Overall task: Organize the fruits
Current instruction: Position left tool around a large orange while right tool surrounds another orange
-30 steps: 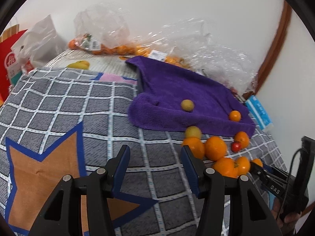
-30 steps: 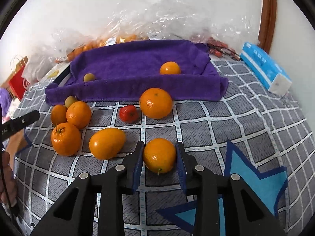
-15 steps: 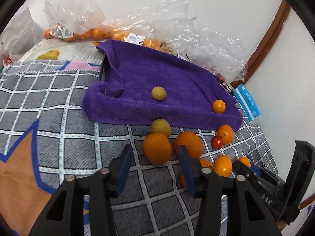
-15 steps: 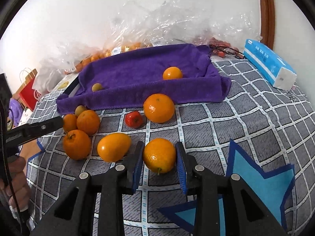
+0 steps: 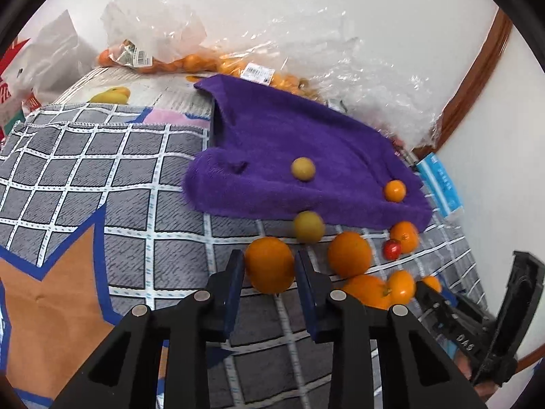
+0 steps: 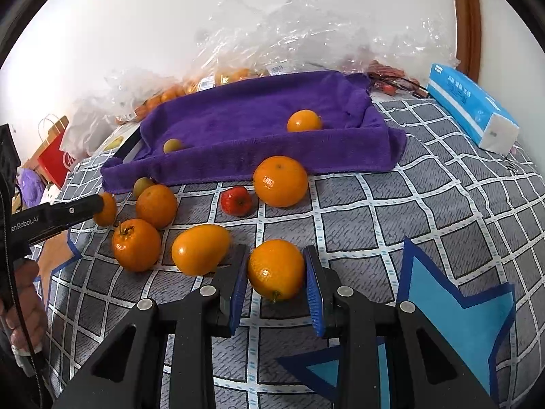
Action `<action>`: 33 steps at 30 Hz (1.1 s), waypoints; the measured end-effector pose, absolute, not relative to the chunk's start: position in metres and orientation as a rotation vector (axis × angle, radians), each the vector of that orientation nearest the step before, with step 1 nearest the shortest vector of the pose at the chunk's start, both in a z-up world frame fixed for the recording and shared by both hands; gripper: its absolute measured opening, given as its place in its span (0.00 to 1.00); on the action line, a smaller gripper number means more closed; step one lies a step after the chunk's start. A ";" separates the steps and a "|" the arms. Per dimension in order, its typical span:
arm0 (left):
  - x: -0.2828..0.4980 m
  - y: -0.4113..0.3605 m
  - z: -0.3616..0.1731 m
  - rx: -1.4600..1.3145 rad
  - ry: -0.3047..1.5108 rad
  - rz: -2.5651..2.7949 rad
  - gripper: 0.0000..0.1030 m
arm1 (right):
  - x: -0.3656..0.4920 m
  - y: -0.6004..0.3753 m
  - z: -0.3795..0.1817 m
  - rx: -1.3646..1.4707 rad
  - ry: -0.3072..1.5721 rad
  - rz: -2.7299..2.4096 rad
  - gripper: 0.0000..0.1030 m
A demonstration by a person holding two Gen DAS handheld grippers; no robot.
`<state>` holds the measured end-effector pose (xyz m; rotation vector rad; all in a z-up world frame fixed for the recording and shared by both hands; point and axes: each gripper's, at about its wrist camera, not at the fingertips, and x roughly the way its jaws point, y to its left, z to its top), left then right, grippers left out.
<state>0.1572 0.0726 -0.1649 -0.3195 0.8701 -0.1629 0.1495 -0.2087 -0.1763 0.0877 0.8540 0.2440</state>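
Bright, even daylight is filling both fisheye views, casting only soft shadows. Glare is glinting off the far plastic wrap (image 6: 306, 30). Edges are bending into dark corners; the left view is blurring slightly.

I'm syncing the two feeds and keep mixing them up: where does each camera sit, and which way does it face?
Left wrist view: sits on the left gripper, looking down along its fingers at the round orange fruit between its pads and the purple towel-lined tray; the right gripper shows at right.
Right wrist view: sits on the right gripper, closed on another orange fruit; the left gripper and a hand show at left.
Shared: tray, small red fruit.
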 end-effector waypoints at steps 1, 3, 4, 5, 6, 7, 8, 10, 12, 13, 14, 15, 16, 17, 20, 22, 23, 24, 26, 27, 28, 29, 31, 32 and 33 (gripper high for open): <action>0.158 0.072 -0.167 -0.311 0.870 -0.169 0.30 | 0.149 -0.208 -0.176 0.082 0.854 0.240 0.31; 0.161 0.070 -0.170 -0.307 0.858 -0.180 0.31 | 0.149 -0.207 -0.177 0.079 0.858 0.236 0.31; 0.162 0.069 -0.172 -0.302 0.856 -0.180 0.31 | 0.150 -0.207 -0.178 0.079 0.862 0.233 0.31; 0.164 0.067 -0.175 -0.288 0.860 -0.171 0.31 | 0.151 -0.207 -0.178 0.078 0.867 0.230 0.31; 0.164 0.064 -0.177 -0.268 0.852 -0.164 0.31 | 0.151 -0.207 -0.178 0.075 0.869 0.226 0.31; 0.163 0.061 -0.176 -0.247 0.841 -0.155 0.31 | 0.152 -0.207 -0.179 0.072 0.869 0.223 0.31; 0.162 0.059 -0.175 -0.235 0.838 -0.152 0.31 | 0.151 -0.207 -0.179 0.068 0.871 0.219 0.31; 0.162 0.059 -0.176 -0.232 0.844 -0.150 0.31 | 0.151 -0.206 -0.179 0.062 0.871 0.217 0.31; 0.162 0.062 -0.176 -0.253 0.840 -0.156 0.31 | 0.152 -0.206 -0.180 0.056 0.875 0.215 0.31; 0.161 0.064 -0.176 -0.266 0.837 -0.158 0.31 | 0.152 -0.205 -0.180 0.054 0.875 0.214 0.31; 0.161 0.066 -0.177 -0.280 0.834 -0.158 0.30 | 0.152 -0.205 -0.180 0.051 0.875 0.214 0.31; 0.160 0.068 -0.177 -0.296 0.830 -0.155 0.30 | 0.152 -0.205 -0.180 0.050 0.874 0.213 0.31; 0.159 0.070 -0.177 -0.308 0.825 -0.153 0.30 | 0.151 -0.205 -0.180 0.048 0.873 0.212 0.31; 0.157 0.072 -0.177 -0.316 0.820 -0.151 0.30 | 0.152 -0.205 -0.180 0.048 0.873 0.212 0.31; 0.156 0.075 -0.177 -0.335 0.803 -0.159 0.30 | 0.150 -0.203 -0.179 0.039 0.862 0.216 0.31; 0.155 0.074 -0.176 -0.338 0.800 -0.161 0.30 | 0.149 -0.200 -0.178 0.021 0.856 0.209 0.31; 0.154 0.074 -0.176 -0.336 0.797 -0.161 0.30 | 0.148 -0.198 -0.178 0.008 0.853 0.202 0.31; 0.154 0.073 -0.175 -0.329 0.792 -0.160 0.30 | 0.148 -0.197 -0.177 0.000 0.851 0.200 0.31; 0.152 0.072 -0.173 -0.314 0.782 -0.155 0.30 | 0.148 -0.195 -0.177 -0.014 0.851 0.199 0.31; 0.150 0.071 -0.171 -0.306 0.771 -0.148 0.30 | 0.148 -0.195 -0.177 -0.019 0.852 0.196 0.31; 0.148 0.071 -0.169 -0.303 0.758 -0.146 0.30 | 0.148 -0.194 -0.176 -0.023 0.852 0.194 0.31; 0.147 0.071 -0.168 -0.300 0.749 -0.142 0.30 | 0.148 -0.194 -0.176 -0.026 0.850 0.196 0.31; 0.145 0.072 -0.166 -0.295 0.738 -0.135 0.30 | 0.147 -0.193 -0.176 -0.033 0.850 0.200 0.31; 0.144 0.072 -0.165 -0.294 0.736 -0.133 0.30 | 0.147 -0.192 -0.176 -0.036 0.850 0.199 0.31; 0.144 0.072 -0.165 -0.294 0.734 -0.132 0.30 | 0.147 -0.192 -0.176 -0.038 0.851 0.199 0.31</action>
